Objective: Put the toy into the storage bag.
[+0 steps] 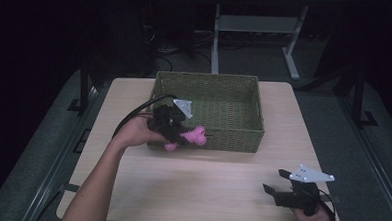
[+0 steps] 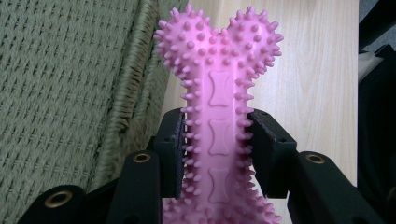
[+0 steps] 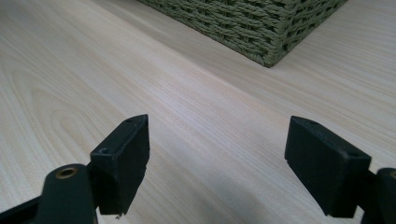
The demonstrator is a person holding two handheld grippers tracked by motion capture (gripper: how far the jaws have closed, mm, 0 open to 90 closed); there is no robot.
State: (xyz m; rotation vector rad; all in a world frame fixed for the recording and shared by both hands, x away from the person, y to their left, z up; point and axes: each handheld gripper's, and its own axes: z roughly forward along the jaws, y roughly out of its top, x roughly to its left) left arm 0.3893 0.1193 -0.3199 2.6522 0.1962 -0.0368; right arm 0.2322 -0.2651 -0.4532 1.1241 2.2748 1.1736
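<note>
Pinched between the black pads (image 2: 170,149) of the left gripper (image 1: 175,132) is a pink spiky bone-shaped chew toy (image 2: 219,107), caught by its narrow shaft with both knobby ends sticking out free. So the pickup part looks done, as far as can be judged. The toy is held right at the front wall of the green woven basket (image 1: 245,92), near its front left corner, and in the left gripper view the wicker rim sits just beside the toy, with bare desk (image 1: 205,186) behind it. What seems left is getting it over the rim and letting go inside, if the basket is where it's meant to end up.

As for the basket itself, nothing can be made out in the part of its bottom that shows in the high view; the front strip is hidden by the wall.

The right gripper (image 1: 280,187) is kept low near the desk's front right corner, jaws spread wide with nothing between them, well apart from the basket.
</note>
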